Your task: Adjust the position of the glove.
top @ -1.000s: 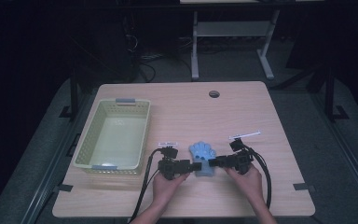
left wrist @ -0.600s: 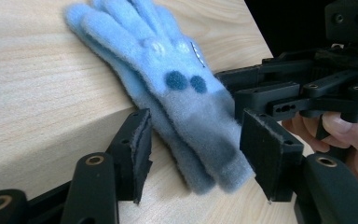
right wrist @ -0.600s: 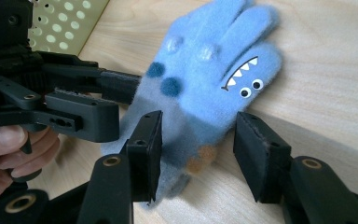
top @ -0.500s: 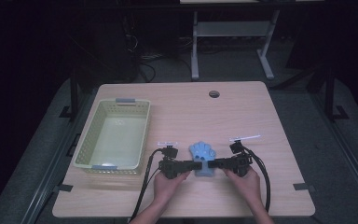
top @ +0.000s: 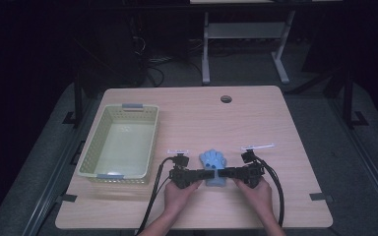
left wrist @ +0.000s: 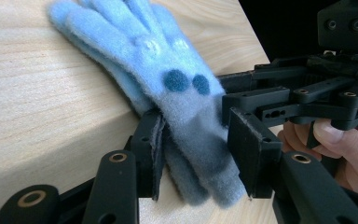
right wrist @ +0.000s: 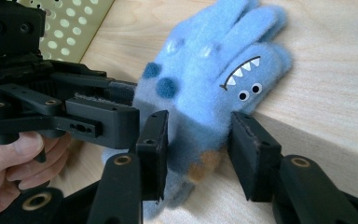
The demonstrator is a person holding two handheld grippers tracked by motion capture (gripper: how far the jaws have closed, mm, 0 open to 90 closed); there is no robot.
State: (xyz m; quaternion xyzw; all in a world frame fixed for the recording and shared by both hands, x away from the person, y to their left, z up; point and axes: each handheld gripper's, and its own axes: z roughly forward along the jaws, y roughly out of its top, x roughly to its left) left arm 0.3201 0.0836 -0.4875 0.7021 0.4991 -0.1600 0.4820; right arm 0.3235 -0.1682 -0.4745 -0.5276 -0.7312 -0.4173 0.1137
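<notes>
glove: fuzzy blue glove point(top: 215, 166) with a little monster face, lying flat near the front edge of the table point(top: 256, 118), fingers pointing away from the person
left tool: the left tool point(left wrist: 200, 151) comes in from the left at the cuff end; jaws sit on either side of the cuff with a gap on one side, so parted, not clamped
right tool: the right tool point(right wrist: 196, 140) comes in from the other side at the same cuff; jaws also apart, glove between them
tools together: tips nearly meet over the cuff in the high view
basket: pale yellow-green basket point(top: 94, 156) sits well left of the glove
</notes>
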